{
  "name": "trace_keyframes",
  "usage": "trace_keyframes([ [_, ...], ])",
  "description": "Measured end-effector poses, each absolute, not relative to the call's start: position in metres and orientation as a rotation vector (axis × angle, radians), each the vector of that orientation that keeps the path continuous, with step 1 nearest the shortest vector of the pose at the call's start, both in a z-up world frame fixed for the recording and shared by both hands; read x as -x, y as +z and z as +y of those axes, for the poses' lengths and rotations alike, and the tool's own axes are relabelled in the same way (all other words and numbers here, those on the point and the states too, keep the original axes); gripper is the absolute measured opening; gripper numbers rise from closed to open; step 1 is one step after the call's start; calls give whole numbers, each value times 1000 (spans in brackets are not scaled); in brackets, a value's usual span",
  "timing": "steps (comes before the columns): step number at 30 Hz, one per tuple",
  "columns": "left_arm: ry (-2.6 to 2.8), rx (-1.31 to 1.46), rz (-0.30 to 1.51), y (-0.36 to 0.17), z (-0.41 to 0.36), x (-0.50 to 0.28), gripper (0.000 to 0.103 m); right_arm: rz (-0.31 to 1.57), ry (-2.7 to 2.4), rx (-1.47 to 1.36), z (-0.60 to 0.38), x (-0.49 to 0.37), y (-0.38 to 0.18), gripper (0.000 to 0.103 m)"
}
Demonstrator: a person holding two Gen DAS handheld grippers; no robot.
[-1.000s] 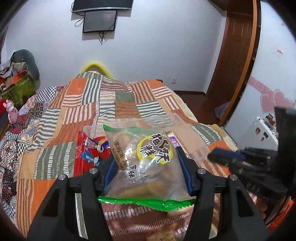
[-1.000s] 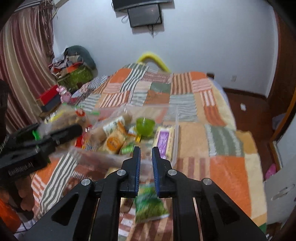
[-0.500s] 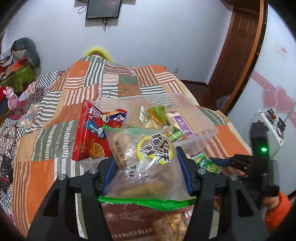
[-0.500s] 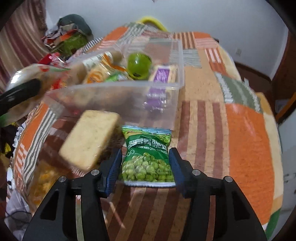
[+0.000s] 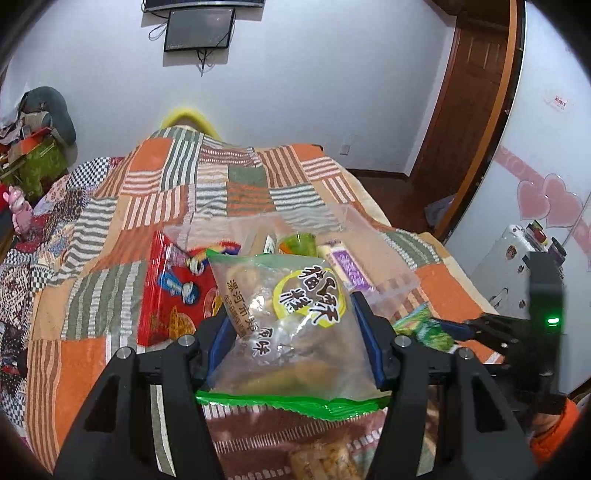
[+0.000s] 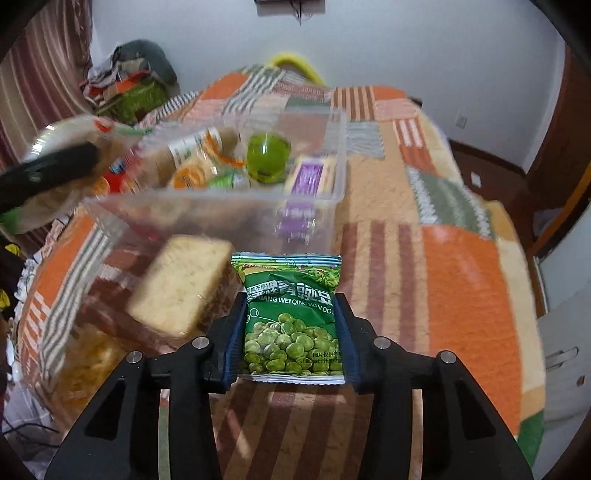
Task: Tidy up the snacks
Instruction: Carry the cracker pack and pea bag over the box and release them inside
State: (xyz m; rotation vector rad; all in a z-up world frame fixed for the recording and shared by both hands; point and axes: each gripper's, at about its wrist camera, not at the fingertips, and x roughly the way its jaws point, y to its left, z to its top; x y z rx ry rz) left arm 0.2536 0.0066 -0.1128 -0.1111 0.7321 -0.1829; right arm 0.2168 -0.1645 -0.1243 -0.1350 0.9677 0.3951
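Patchwork quilt of orange, green and striped squares over a bed, white wall behind, dark screen mounted high, wooden door off to the right. On the quilt, a clear plastic bin holding several snacks: a green jelly cup, a purple-labelled bar, orange-wrapped pieces. Just outside the bin's near wall, a pale square cracker pack, blurred. Left gripper clamped on a clear pastry bag with a yellow-green label and a green crimped bottom edge, blue pads pressing both sides, bag raised above the quilt in front of the bin. Beside the bin on the left, a red snack bag with cartoon figures. Right gripper pointing steeply down at a green pea packet lying flat on the quilt, just in front of the bin's near wall. Jaws closing, packet between them, blue pads at or against its two side edges; no buckling of the packet, so firm pressure hard to confirm. Seen from the left wrist, the same gripper low at the right, with an orange sleeve behind it.
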Motion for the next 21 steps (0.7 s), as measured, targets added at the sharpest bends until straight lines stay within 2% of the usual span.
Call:
trace_keyframes([
  [10,-162,101,678,-91,-5,-284,59,797,412,77,-163,-233,-60,41],
  [21,-159,100,688,-92,-18,-323,58,790,382,103,-142,-273,-64,41],
])
